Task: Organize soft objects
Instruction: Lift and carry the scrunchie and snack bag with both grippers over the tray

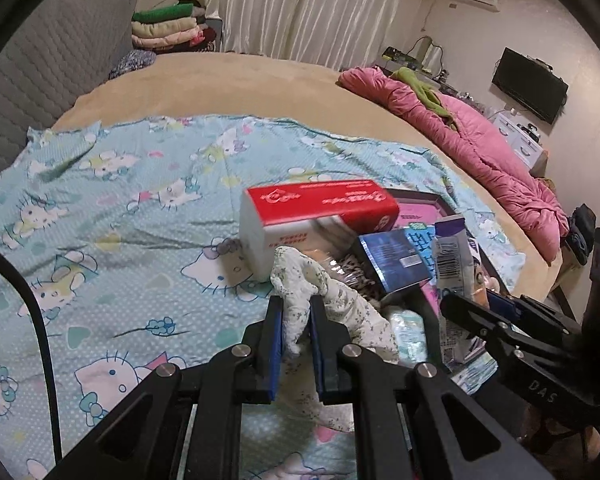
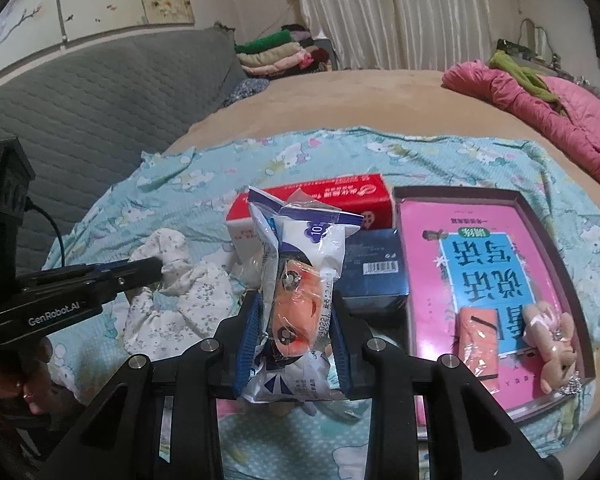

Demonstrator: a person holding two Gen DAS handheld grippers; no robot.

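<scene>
Left gripper pinches the white floral cloth, which droops rightward. Right gripper clamps the wipes packet upright, with the tray lying to its right, nearer this hand.

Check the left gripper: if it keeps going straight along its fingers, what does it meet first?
Most likely the red-and-white tissue pack. The left gripper is shut on the white floral cloth, and the pack lies just beyond the cloth's bunched top in the wrist view. Depth is unclear; it might meet the cartoon-print sheet short of it.
</scene>
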